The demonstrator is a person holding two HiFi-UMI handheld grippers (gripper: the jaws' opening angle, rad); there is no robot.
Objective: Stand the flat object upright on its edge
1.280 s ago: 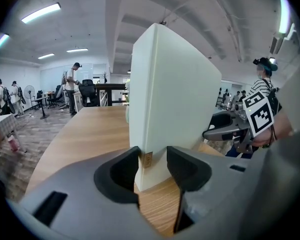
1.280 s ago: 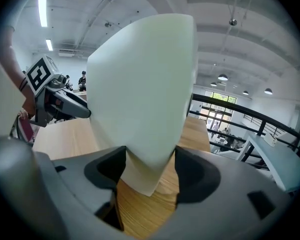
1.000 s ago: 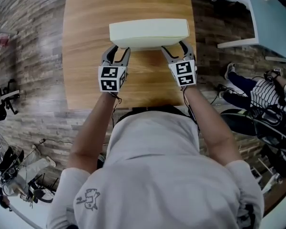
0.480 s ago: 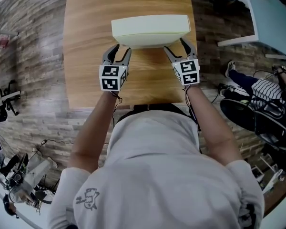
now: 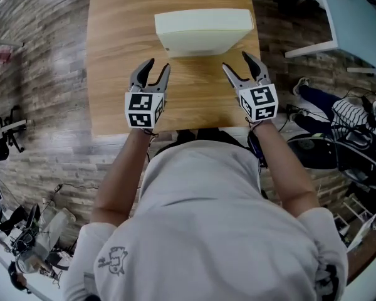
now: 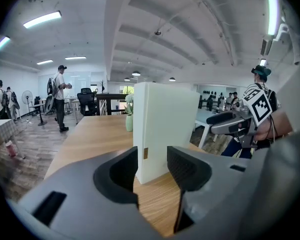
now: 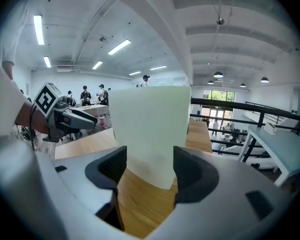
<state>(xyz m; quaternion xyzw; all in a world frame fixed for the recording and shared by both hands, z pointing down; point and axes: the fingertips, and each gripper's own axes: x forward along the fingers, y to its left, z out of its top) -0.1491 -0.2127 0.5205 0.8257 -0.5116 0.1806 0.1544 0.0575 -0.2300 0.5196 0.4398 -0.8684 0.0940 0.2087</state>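
The wooden table (image 5: 113,74) carries the cream slab (image 5: 203,30) toward 12 o'clock, upright on its long edge and unsupported. Both tongs have backed off it. The left gripper (image 5: 160,65) at its 7 o'clock and the right gripper (image 5: 235,61) at 5 o'clock gape empty, the right's jaws having just narrowed slightly. The task looks done. A pale green thing (image 6: 129,120) behind the slab is mostly hidden.

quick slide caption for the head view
Cream slab stands on edge on the wooden table, left gripper and right gripper open, clear of it
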